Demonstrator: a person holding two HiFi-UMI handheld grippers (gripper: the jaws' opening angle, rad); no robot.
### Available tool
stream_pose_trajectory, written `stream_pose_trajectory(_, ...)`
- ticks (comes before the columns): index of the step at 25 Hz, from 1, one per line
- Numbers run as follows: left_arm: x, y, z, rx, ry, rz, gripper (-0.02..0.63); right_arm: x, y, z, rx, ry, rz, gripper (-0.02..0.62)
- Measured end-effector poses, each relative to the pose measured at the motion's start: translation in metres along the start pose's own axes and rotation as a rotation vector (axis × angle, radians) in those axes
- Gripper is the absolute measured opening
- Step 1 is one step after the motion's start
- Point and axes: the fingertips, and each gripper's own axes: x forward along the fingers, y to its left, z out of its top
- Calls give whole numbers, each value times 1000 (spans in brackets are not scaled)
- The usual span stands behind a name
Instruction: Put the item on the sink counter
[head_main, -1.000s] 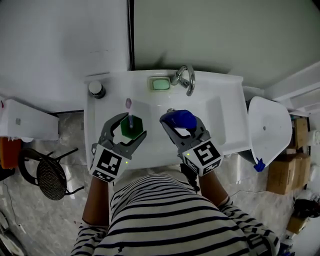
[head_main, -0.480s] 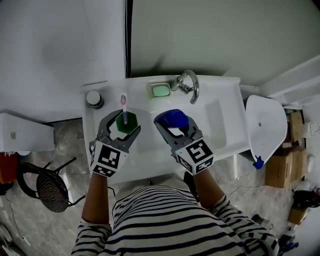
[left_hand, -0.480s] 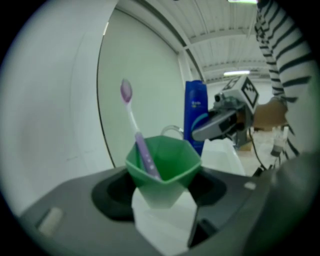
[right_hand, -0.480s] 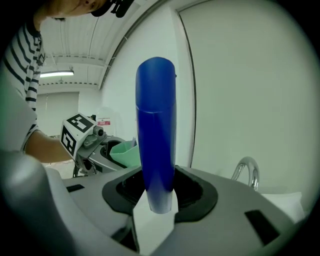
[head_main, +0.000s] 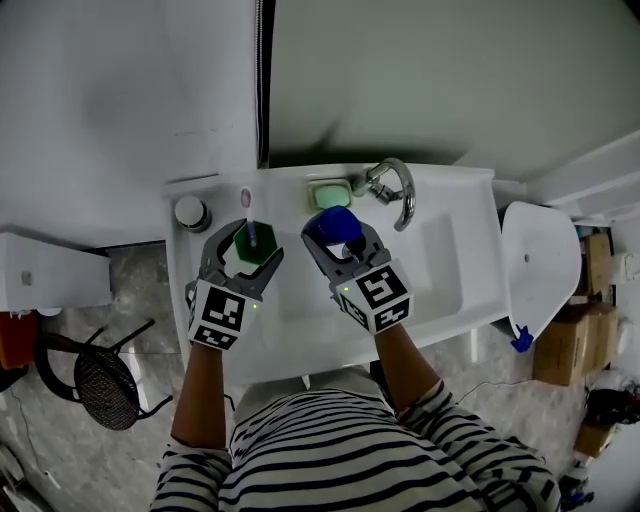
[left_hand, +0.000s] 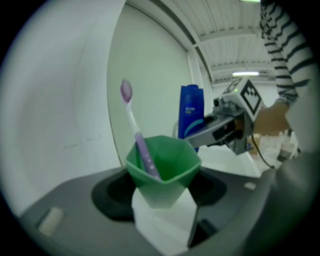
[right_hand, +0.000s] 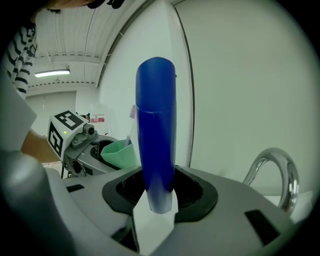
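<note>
Held above the sink counter (head_main: 440, 250), centre frame: green cup (left_hand: 162, 162) with toothbrush (left_hand: 131, 115), likely light, rigid, tip-prone, clamped at base by left gripper (head_main: 250, 252); blue bottle (right_hand: 156, 130), smooth, probably slippery, clamped low by right gripper (head_main: 338, 240).

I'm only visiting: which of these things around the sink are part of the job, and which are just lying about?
Part of the job: green plastic cup, held; purple toothbrush standing in it; tall blue bottle, held; white sink counter.
Just lying about: chrome tap; green soap bar; round grey-capped jar; black wire stool; white toilet.
</note>
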Motion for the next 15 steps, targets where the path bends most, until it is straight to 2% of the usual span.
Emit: stream_pose_trajectory(15,-6,8,7,-35,-35,27,305,75,-35,-32,7,37,-18,160)
